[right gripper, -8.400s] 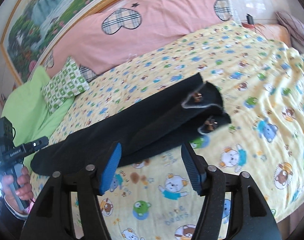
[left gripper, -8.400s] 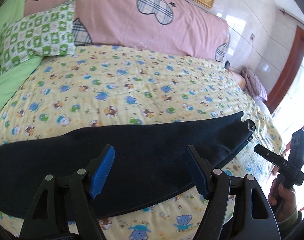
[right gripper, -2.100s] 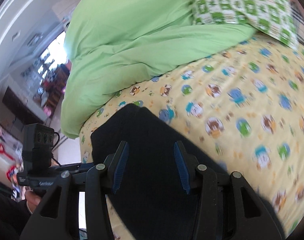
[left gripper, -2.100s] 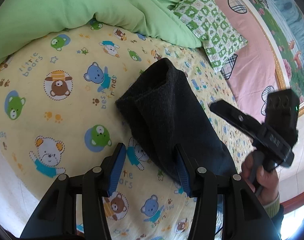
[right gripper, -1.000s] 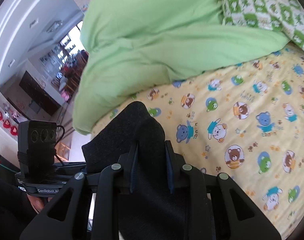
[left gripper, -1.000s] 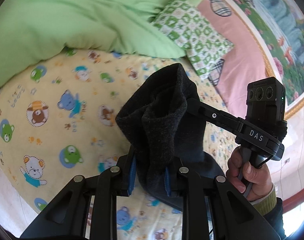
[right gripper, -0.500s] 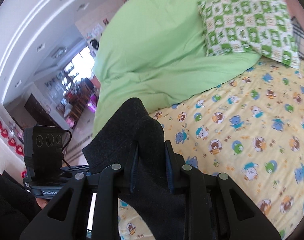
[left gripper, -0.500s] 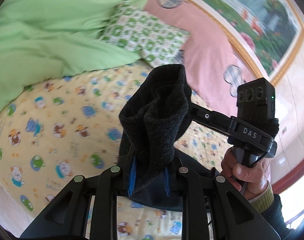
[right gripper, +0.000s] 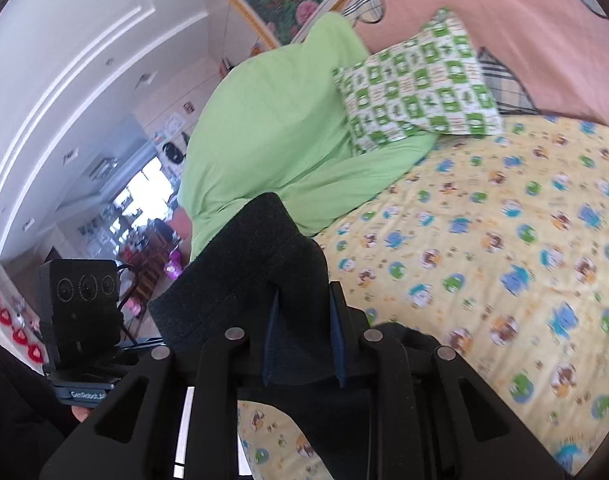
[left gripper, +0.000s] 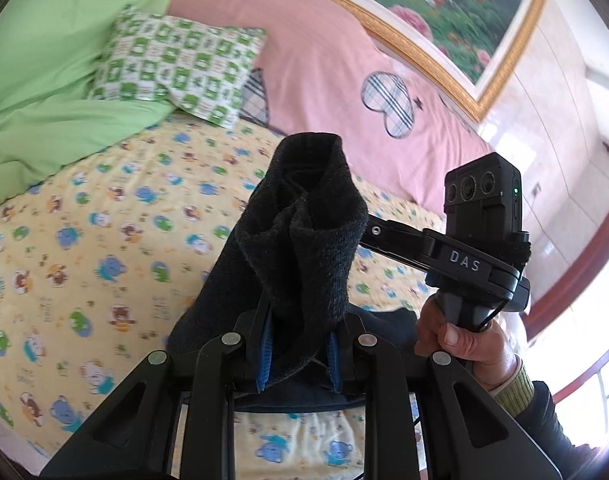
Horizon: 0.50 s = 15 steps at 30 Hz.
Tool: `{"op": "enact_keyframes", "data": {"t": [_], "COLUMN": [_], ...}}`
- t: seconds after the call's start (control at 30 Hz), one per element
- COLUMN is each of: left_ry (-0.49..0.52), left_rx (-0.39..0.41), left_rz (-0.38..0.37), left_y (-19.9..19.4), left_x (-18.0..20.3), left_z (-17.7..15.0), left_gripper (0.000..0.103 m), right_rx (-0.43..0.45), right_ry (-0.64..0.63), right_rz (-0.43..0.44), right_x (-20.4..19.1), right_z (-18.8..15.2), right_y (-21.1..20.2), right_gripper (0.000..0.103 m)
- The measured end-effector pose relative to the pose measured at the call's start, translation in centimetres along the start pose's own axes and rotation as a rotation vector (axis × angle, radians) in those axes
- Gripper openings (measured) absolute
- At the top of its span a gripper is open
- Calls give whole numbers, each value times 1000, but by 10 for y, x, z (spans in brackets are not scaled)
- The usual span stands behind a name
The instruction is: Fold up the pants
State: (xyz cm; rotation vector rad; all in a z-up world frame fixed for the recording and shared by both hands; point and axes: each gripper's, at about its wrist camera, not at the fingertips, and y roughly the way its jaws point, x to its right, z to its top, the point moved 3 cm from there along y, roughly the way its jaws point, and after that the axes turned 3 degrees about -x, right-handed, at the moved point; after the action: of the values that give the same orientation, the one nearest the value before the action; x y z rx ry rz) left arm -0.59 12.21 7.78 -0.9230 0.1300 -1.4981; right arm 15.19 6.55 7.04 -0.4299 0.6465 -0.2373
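Both the left gripper [left gripper: 298, 354] and the right gripper [right gripper: 302, 350] pinch the dark pants [left gripper: 304, 232] above the bed [left gripper: 104, 240]; thick bunched cloth could slip free, spoiling the fold.

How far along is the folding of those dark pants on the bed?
Partway. The pants already look doubled lengthwise into one narrow strip. In hand: the left tongs and right tongs each clamp one end, lifted off the bear-print sheet. Left: lay that end across the rest and let go.
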Motion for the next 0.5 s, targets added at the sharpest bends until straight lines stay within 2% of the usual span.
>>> {"op": "enact_keyframes", "data": {"t": [0.5], "left_ry": [124], "left_rx": [-113], "left_rz": [-31], "left_y": [54], "left_x": [62], "left_z": [-12], "left_gripper": [22], "right_rx": [114], "right_ry": [116], "right_rz": [-34], "right_x": [51], "right_z": [-43], "right_y": [-64], "right_gripper": [24]}}
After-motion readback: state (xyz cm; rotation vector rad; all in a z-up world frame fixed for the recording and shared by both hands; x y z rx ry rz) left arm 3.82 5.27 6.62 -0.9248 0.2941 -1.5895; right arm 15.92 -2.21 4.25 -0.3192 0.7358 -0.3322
